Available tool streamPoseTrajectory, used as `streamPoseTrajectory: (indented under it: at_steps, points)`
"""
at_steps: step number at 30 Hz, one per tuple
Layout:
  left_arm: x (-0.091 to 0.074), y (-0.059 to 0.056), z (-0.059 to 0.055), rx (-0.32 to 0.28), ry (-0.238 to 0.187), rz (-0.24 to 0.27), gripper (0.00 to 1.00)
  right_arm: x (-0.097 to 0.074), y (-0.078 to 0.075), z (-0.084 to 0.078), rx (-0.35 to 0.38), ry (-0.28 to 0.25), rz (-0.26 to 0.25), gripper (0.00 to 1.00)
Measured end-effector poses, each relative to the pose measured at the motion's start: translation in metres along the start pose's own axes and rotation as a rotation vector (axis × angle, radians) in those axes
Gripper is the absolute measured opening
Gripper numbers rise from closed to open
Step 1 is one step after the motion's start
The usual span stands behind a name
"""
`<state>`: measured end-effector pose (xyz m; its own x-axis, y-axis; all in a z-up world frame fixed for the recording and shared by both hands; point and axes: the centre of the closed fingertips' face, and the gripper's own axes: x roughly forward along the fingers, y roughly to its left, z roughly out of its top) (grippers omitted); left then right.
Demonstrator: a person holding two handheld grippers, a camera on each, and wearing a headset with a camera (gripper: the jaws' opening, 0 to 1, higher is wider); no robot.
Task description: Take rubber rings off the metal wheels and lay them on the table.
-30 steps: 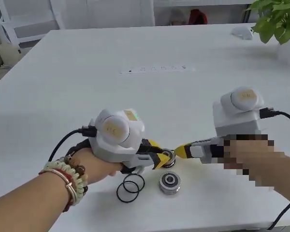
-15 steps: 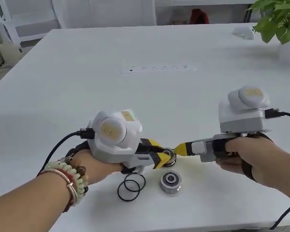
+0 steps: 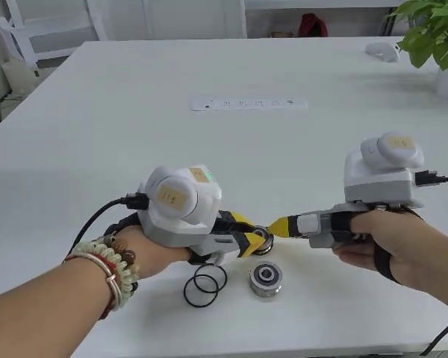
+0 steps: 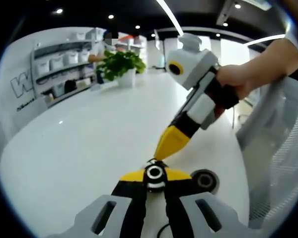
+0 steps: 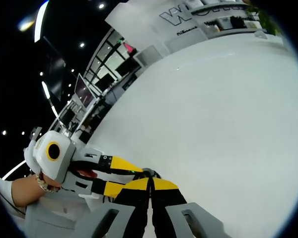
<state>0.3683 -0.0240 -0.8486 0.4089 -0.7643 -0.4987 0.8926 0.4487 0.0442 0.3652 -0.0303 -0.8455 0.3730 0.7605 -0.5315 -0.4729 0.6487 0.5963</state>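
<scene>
My left gripper is shut on a small metal wheel just above the white table; in the left gripper view the wheel sits between its yellow tips. My right gripper comes in from the right, its jaws shut, their tips against the wheel's rim. Whether they pinch a ring there is hidden. A second metal wheel lies flat on the table below them. Two black rubber rings lie overlapping to its left.
A white power strip lies across the middle of the table. A potted plant and a small white object are at the far right. The table's front edge runs close below the rings. Cables trail from both grippers.
The head camera has shifted slightly. Both grippers stay together at the held wheel, and the loose wheel and rings have not moved.
</scene>
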Motion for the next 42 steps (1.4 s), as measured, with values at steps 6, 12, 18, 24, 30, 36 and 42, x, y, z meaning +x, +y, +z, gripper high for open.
streamPoseTrajectory:
  at_steps: [6, 12, 18, 24, 30, 36, 42]
  points:
    - [0.000, 0.000, 0.000, 0.001, -0.001, 0.000, 0.14, 0.000, 0.002, 0.001, 0.010, 0.000, 0.007, 0.00]
    - [0.000, 0.001, 0.000, 0.001, -0.003, 0.001, 0.14, 0.000, 0.005, 0.002, 0.017, 0.000, 0.016, 0.00]
    - [0.000, 0.001, 0.000, 0.003, -0.004, 0.004, 0.14, 0.002, 0.009, 0.002, 0.027, -0.001, 0.040, 0.00]
    - [0.000, 0.002, 0.000, 0.000, -0.007, 0.008, 0.14, 0.004, 0.020, 0.005, 0.036, -0.014, 0.084, 0.00]
    - [0.000, 0.002, 0.000, -0.005, -0.015, 0.013, 0.14, 0.001, 0.013, 0.005, 0.043, -0.015, 0.053, 0.00]
    - [0.003, 0.002, 0.002, -0.024, -0.038, 0.026, 0.14, 0.001, 0.004, -0.001, 0.017, 0.008, 0.010, 0.00]
    - [0.002, 0.003, 0.003, -0.109, -0.033, 0.022, 0.15, 0.001, 0.003, -0.002, -0.002, 0.013, 0.000, 0.00]
